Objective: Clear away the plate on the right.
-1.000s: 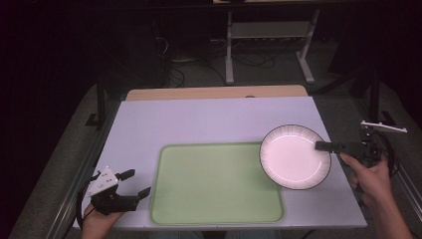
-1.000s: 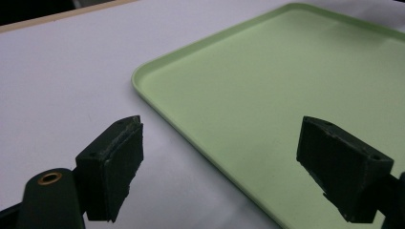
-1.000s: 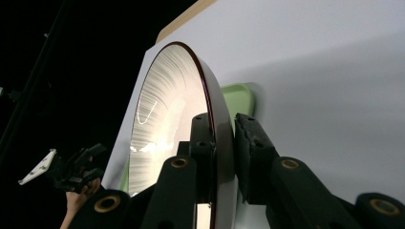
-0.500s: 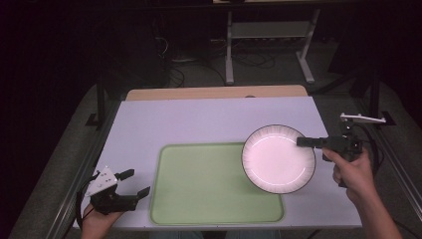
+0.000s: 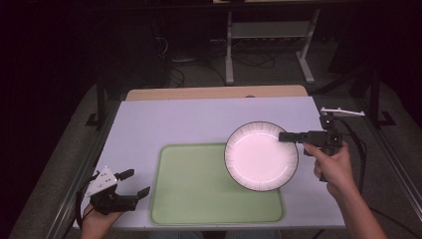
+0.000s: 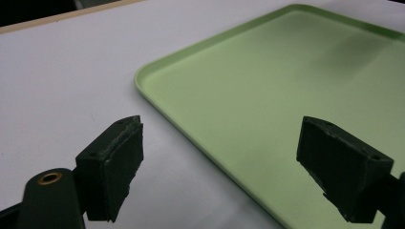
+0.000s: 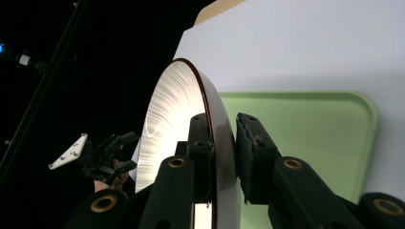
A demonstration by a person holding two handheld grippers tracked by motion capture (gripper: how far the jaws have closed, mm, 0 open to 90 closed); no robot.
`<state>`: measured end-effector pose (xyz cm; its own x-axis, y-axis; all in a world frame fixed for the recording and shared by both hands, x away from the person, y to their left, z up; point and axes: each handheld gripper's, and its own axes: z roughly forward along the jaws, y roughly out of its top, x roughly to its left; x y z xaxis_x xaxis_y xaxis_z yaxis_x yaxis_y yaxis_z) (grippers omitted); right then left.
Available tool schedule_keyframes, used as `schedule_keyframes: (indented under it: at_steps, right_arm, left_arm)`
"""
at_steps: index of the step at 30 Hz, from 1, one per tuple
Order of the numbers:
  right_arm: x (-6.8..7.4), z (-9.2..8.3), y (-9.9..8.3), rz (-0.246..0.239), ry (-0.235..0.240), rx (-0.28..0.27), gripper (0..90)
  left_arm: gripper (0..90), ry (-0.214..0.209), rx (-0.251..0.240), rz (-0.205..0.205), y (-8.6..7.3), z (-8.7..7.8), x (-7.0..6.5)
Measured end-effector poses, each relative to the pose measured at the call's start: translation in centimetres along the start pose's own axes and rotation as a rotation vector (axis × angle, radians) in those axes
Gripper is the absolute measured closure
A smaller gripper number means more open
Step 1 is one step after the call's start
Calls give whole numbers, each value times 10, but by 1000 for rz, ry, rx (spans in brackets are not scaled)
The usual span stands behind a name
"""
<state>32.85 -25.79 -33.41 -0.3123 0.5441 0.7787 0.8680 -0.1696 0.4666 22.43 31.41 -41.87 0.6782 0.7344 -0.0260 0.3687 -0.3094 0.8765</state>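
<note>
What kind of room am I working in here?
Probably a lab or test workspace, not a kitchen: a white table on a metal frame, loose cables on the dark floor, and a metal stand behind. A green tray sits on it.

The plate (image 5: pixel 261 156) covers the tray's (image 5: pixel 199 189) far right corner in the high view, and glare washes out its middle, so can't tell any pattern there. In the right gripper view the plate's bottom is cut off by the frame edge. The left gripper view crops the tray on the right, and its near edge too.
</note>
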Motion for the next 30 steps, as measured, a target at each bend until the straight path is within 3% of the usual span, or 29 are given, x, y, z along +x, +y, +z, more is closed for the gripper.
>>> schedule_keyframes:
  at_steps: [15, 26, 30]
  right_arm:
    - [19, 38, 3, -15, 58, 17, 755]
    - [16, 85, -12, 0, 59, 71, 751]
    - [15, 93, -16, -1, 52, 85, 751]
  left_arm:
    - [159, -1, -1, -5, 0, 0, 0]
    - [159, 3, -9, -8, 0, -2, 1]
    - [159, 3, -9, -8, 0, -2, 2]
